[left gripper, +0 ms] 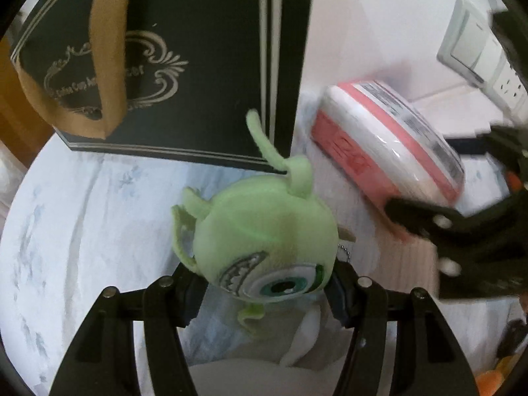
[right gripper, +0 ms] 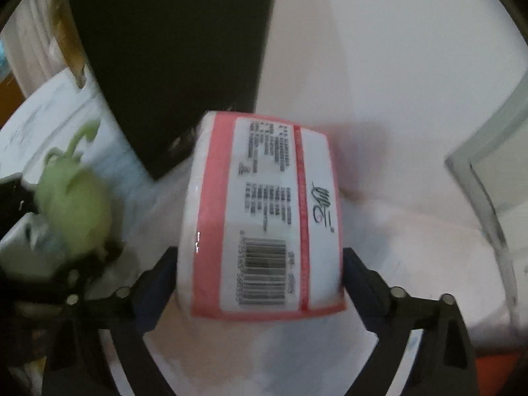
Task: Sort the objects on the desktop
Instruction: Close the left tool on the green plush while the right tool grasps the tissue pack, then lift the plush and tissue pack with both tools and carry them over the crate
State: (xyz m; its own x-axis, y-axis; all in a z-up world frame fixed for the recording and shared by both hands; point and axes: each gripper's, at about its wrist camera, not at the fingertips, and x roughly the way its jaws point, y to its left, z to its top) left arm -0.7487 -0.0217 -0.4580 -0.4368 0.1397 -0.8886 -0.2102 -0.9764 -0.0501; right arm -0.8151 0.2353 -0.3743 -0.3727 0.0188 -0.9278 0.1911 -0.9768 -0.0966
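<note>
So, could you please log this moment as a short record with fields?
left gripper: shut on the green one-eyed plush toy
right gripper: shut on the pink-and-white tissue pack, barcode label facing its camera
behind both: black gift bag, upright
surface: pale floral cloth
wall: white switch and socket plate

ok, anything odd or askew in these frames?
Nothing damaged or spilled. The green plush sits upside down in the left gripper, eye toward the camera. The tissue pack is held tilted in the right gripper.
</note>
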